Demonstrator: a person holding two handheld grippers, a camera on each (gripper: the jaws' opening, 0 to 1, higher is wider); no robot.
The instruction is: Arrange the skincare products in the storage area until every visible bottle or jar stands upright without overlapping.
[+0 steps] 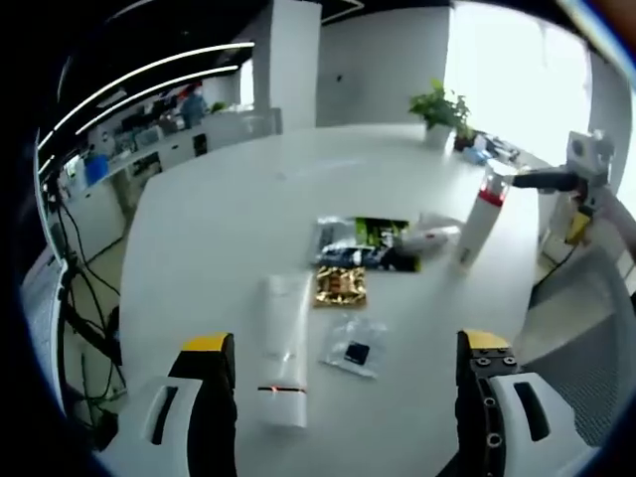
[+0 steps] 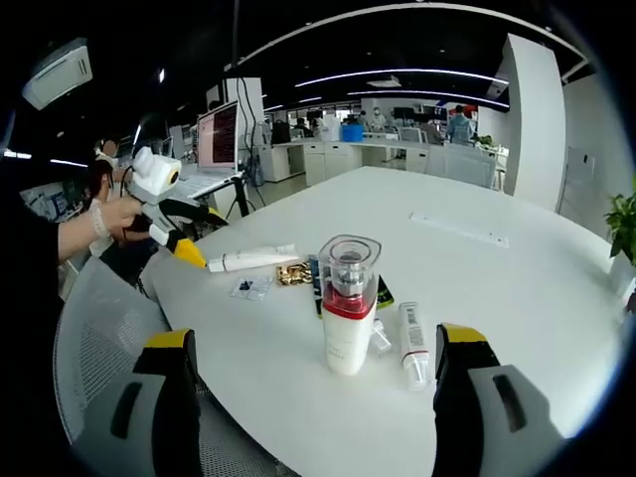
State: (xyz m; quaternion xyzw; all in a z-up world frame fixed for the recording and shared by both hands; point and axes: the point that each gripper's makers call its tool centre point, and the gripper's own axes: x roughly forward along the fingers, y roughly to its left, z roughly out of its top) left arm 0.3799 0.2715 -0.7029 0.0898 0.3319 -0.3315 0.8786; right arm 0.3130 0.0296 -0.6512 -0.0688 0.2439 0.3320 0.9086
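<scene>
Skincare items are seen spread on the white counter (image 1: 229, 219), the arranging barely begun. From the left: one long white tube (image 1: 284, 343) lying flat between the parted, empty jaws of the left hand-held gripper (image 1: 346, 370); one clear sachet (image 1: 356, 350); one gold packet (image 1: 340, 286); one small tube (image 2: 412, 343) on its side; one red-collared bottle (image 2: 348, 303) already upright. The right hand-held gripper (image 2: 313, 383) is held apart, empty, before the bottle. Next, it is judged, a lying tube must be clamped and stood on end.
</scene>
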